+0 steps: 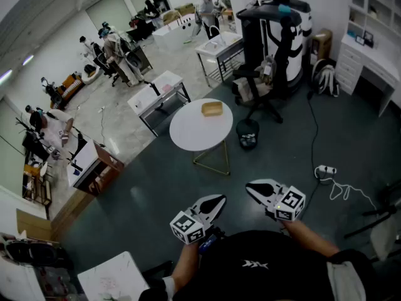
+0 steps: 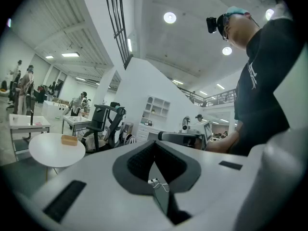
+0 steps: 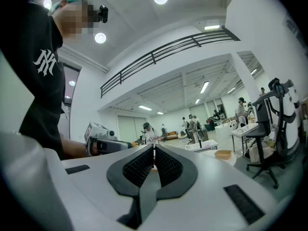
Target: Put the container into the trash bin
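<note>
Your left gripper (image 1: 219, 200) and right gripper (image 1: 249, 187) both have the fingers (image 2: 139, 161) clenched on nothing. The container (image 1: 212, 109) lies on the round table (image 1: 188, 133), well ahead of both, its long side across your view. The trash bin (image 1: 248, 133) stands just beside the table, on your right side.

Round white table (image 1: 188, 133) is seen at frame centre. Black chair (image 1: 262, 98) is placed upper right of it, desk (image 1: 153, 96) upper left. Power strip (image 1: 326, 169) is laid on floor, right.
</note>
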A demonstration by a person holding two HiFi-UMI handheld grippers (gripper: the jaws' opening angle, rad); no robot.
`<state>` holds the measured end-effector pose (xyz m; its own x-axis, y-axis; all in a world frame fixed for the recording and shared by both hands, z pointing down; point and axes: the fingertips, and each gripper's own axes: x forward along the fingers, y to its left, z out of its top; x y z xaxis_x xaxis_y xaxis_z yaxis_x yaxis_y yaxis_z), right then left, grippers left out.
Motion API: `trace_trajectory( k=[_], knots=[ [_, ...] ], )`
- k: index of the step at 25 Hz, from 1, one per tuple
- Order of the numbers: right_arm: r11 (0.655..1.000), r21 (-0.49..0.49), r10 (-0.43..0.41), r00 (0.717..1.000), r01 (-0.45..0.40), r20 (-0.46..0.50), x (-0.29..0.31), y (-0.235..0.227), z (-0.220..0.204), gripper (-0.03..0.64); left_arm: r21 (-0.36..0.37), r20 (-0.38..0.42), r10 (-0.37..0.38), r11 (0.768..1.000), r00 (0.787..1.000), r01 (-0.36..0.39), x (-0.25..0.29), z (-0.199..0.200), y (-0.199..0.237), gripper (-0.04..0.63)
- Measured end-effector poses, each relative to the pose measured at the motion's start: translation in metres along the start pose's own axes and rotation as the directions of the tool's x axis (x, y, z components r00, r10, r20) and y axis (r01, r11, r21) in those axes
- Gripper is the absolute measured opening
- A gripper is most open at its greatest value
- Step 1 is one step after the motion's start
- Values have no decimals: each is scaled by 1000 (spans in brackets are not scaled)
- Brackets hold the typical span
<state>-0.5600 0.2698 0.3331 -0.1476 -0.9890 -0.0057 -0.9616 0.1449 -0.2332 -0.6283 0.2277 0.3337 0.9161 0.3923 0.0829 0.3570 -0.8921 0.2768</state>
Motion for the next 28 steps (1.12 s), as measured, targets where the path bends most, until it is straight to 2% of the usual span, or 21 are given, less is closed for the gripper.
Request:
trace_trajectory(
  k=[10,21,28],
  knots=[
    [1000,24,-14,1000,14,15,-21,-5,-4,38,-6,11,-39,999,999,39,20,4,-16,5],
    [999,15,-40,999,40,1,-47,-7,-5,40,-15,14,-28,999,1000,28,29,1,-36,5],
    [999,46,4,1000,-5,6,-70,-8,-3,40,-15,9,-15,1000,1000,15,46,1,-52,3]
  ],
)
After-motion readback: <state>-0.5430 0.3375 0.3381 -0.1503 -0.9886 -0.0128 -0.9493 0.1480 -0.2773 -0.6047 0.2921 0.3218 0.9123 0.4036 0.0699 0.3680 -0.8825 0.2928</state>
